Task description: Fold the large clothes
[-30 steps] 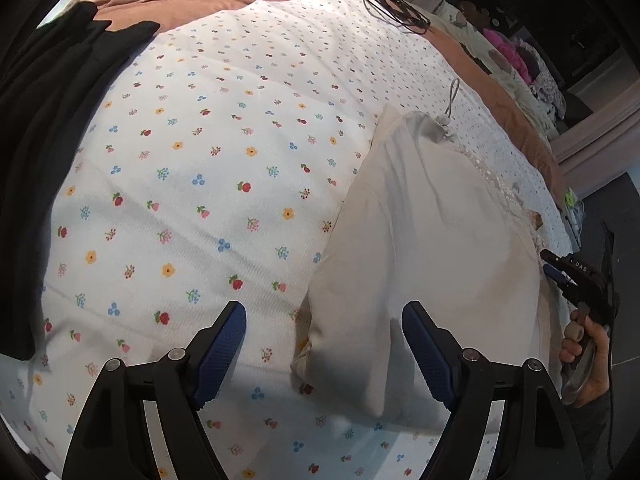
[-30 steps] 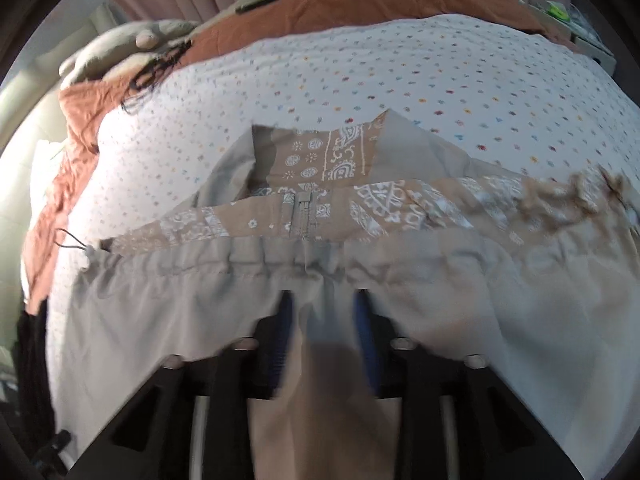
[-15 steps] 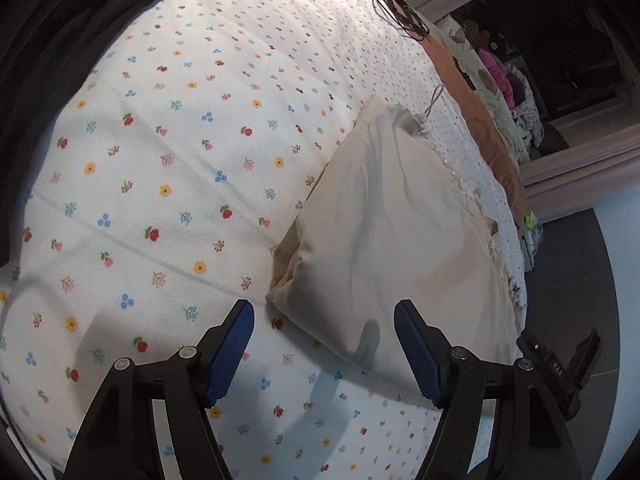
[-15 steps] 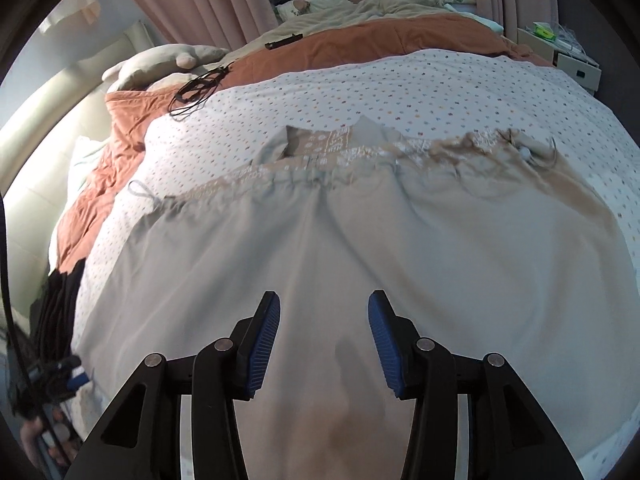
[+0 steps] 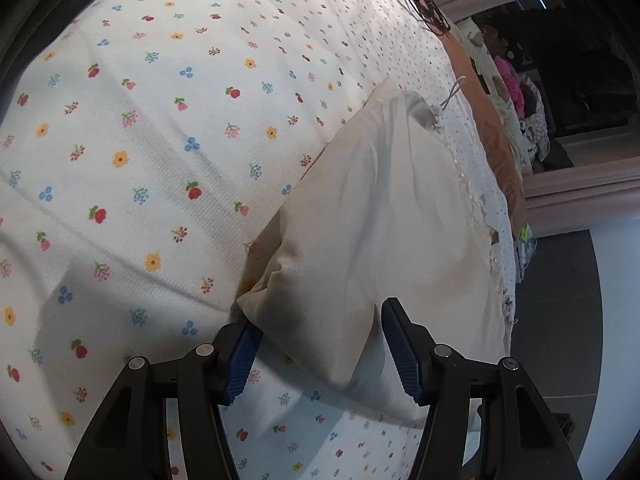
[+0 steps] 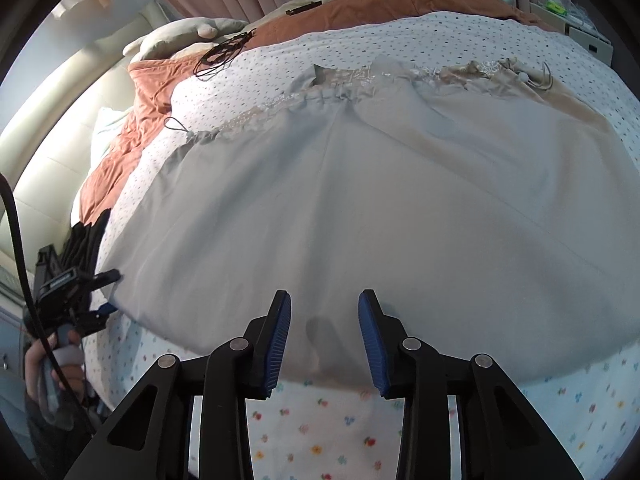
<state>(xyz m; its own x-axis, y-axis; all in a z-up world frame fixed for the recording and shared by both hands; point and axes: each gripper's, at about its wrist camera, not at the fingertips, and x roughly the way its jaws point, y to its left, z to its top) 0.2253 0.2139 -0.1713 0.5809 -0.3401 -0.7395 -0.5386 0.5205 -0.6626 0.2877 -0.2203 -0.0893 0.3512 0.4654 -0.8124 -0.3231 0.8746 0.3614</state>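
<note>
A large beige garment [image 6: 360,200] lies folded and spread flat on the flowered bedspread [image 5: 140,160], its gathered waistband [image 6: 320,96] with lace trim at the far side. In the left wrist view the garment [image 5: 380,220] lies at right. My left gripper [image 5: 316,352] is open, its jaws on either side of the garment's near left corner. It also shows at the left edge of the right wrist view [image 6: 96,296]. My right gripper [image 6: 324,340] is open and empty just above the garment's near hem.
A rust-brown blanket [image 6: 360,4] and pillows [image 6: 188,36] lie at the far end of the bed. A black cable [image 6: 224,52] lies on the spread. Dark clothing [image 6: 88,236] lies at the left edge. Curtains and a nightstand [image 6: 580,28] stand behind.
My right gripper has let go of the garment, opened and pulled back to the hem. The garment now lies flat. My left gripper has moved in to the garment's corner.
</note>
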